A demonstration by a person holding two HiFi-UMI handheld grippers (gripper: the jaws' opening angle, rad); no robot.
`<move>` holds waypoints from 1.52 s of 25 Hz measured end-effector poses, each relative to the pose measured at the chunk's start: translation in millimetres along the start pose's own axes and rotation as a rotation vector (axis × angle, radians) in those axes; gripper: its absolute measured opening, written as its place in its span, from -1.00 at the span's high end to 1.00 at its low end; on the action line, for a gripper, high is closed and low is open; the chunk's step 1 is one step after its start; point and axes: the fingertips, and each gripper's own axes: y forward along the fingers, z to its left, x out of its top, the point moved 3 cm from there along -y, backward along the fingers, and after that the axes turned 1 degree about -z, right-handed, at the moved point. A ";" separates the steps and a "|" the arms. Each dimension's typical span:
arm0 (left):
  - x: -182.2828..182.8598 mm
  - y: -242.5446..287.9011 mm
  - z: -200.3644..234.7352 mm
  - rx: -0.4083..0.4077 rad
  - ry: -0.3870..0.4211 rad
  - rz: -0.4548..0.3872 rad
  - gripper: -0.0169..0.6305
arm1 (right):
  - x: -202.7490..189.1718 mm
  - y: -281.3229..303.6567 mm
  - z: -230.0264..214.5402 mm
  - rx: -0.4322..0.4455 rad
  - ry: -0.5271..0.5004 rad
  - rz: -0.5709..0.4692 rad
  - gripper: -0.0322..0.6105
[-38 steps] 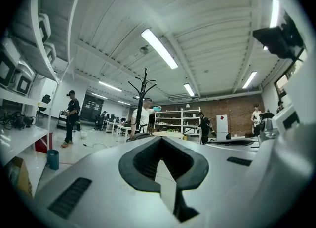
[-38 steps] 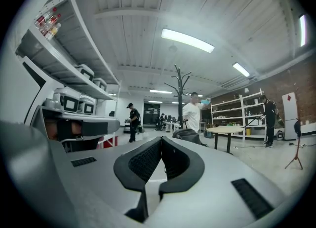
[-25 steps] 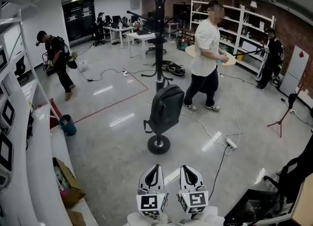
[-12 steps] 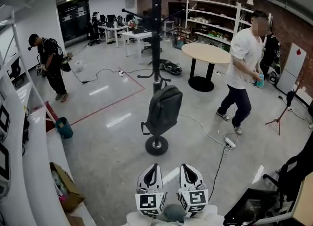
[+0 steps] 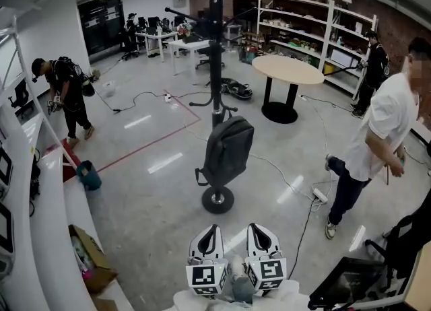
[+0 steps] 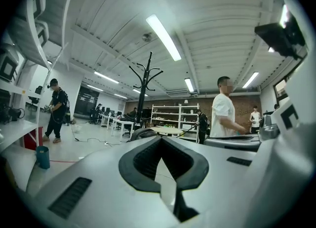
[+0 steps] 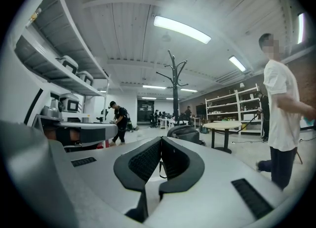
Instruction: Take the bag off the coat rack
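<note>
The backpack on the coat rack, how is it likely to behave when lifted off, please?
The backpack looks soft, a strap dangling, so it will probably sag and swing. The coat rack is slim on a small round base, so pulling sideways might tip it.

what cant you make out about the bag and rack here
- Which hook carries the bag: its hanging loop is too small, head view.
- The coat rack top: cut off by the upper edge, head view.
- Most of the bag: behind the left tool's own body, left gripper view.
</note>
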 end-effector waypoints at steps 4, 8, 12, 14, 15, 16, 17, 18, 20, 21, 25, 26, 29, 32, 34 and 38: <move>2.4 12.9 5.4 -0.001 0.010 -0.004 0.94 | 1.7 15.3 -4.8 -0.002 0.005 -0.010 0.86; 2.5 26.9 10.9 0.010 0.009 -0.009 0.94 | -0.3 28.9 -9.7 0.006 0.010 -0.006 0.86; 2.4 40.6 13.9 0.011 0.006 -0.005 0.94 | 0.0 43.3 -15.4 0.006 0.015 -0.005 0.87; 1.5 47.8 16.6 0.013 0.008 -0.006 0.94 | -0.6 52.0 -17.1 0.013 0.015 -0.007 0.87; 0.6 51.1 18.2 0.016 0.008 -0.005 0.94 | -1.4 56.1 -17.6 0.017 0.016 -0.006 0.87; -0.3 54.4 19.6 0.019 0.007 -0.002 0.94 | -2.1 59.7 -18.5 0.021 0.017 -0.004 0.87; -1.4 57.7 20.7 0.021 0.005 0.000 0.94 | -2.8 63.2 -20.0 0.023 0.019 -0.003 0.87; -2.4 61.1 21.6 0.024 0.004 0.003 0.94 | -3.3 66.8 -21.8 0.024 0.021 -0.001 0.87; -4.4 68.7 24.1 0.027 0.003 0.011 0.94 | -4.3 75.1 -25.2 0.025 0.025 0.001 0.87; -5.2 72.8 25.7 0.029 0.003 0.015 0.94 | -4.4 79.8 -26.7 0.026 0.027 0.002 0.87; -7.6 91.0 30.6 0.032 0.003 0.027 0.94 | -4.8 98.6 -33.7 0.032 0.031 0.005 0.87; -7.5 96.1 31.0 0.032 0.004 0.028 0.94 | -4.6 103.1 -36.5 0.032 0.031 0.005 0.86; -4.3 112.5 32.1 0.030 0.008 0.026 0.94 | -2.3 117.6 -45.5 0.032 0.031 0.004 0.86; -1.6 128.4 35.0 0.034 0.011 0.025 0.94 | 0.5 133.1 -53.5 0.036 0.030 0.002 0.87; -1.4 137.8 37.1 0.039 0.013 0.027 0.94 | 1.7 142.7 -58.3 0.040 0.029 -0.001 0.86; 0.1 155.4 40.4 0.049 0.013 0.028 0.94 | 4.1 159.6 -66.0 0.053 0.029 -0.002 0.87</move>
